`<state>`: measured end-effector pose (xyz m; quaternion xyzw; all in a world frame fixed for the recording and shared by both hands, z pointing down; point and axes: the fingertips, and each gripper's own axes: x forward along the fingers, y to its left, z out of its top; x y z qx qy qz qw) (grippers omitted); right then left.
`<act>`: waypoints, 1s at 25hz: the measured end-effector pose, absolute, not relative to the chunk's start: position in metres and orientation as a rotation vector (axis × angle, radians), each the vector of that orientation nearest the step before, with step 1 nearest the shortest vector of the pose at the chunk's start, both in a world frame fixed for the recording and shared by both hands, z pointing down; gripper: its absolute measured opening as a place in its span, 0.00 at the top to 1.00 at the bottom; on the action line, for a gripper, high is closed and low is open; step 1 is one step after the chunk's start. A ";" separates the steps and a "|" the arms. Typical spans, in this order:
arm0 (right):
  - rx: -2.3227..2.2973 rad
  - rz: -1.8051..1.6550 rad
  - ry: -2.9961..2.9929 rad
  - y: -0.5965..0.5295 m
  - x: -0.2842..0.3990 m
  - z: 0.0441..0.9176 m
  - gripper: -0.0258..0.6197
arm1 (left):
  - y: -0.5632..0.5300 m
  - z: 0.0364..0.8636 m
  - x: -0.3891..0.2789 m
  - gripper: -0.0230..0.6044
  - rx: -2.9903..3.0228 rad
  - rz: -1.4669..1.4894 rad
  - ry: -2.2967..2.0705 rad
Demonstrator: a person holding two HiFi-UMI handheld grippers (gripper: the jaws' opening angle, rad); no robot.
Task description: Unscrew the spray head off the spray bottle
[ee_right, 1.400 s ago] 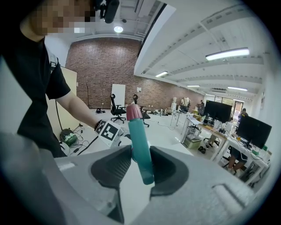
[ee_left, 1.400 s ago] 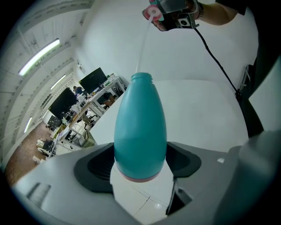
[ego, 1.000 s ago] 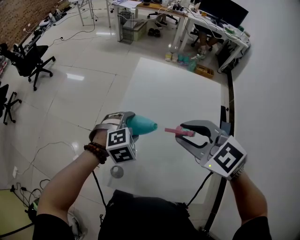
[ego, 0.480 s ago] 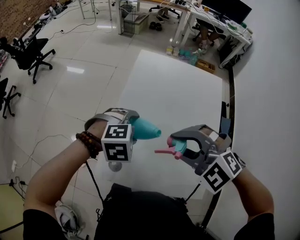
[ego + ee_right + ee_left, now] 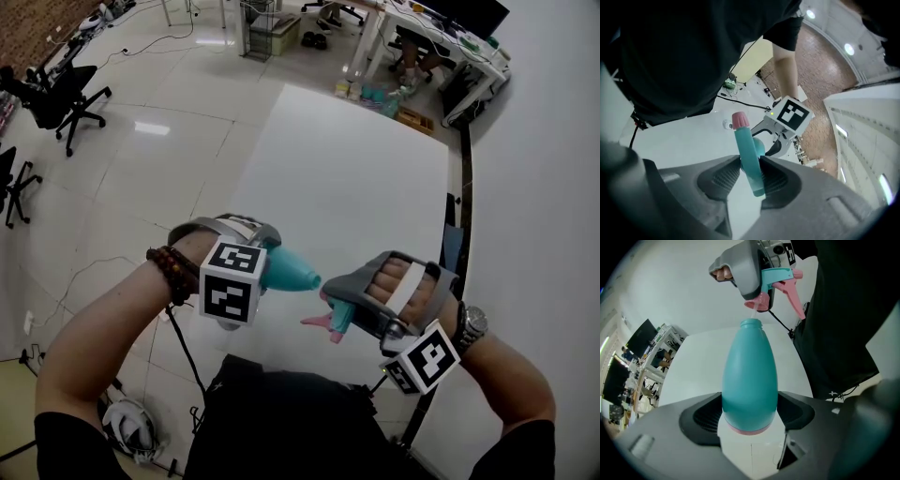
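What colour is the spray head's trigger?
Pink trigger; clearest in the left gripper view.

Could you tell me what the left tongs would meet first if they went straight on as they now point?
Probably the spray head held in the right tongs: it hangs just beyond the mouth of the teal bottle that the left tongs grip. The gap looks small, but depth is unclear.

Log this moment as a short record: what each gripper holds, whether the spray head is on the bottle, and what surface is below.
left gripper: closed on the teal spray bottle, near its pink base
right gripper: closed on the spray head
head on bottle: no, it is off the neck and held close to it
bottle neck: open, pointing toward the head
surface below: white table
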<state>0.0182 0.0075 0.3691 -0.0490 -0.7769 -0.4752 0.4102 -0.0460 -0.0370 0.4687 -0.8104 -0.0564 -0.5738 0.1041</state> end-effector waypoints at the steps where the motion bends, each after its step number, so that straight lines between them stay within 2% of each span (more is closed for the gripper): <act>1: -0.138 -1.237 -1.939 0.010 0.016 0.369 0.77 | -0.034 0.469 -0.045 0.34 -2.388 -1.692 -0.189; 25: -0.352 -1.602 -1.753 0.046 0.016 0.389 0.77 | 0.002 0.471 -0.033 0.34 -2.300 -1.713 -0.432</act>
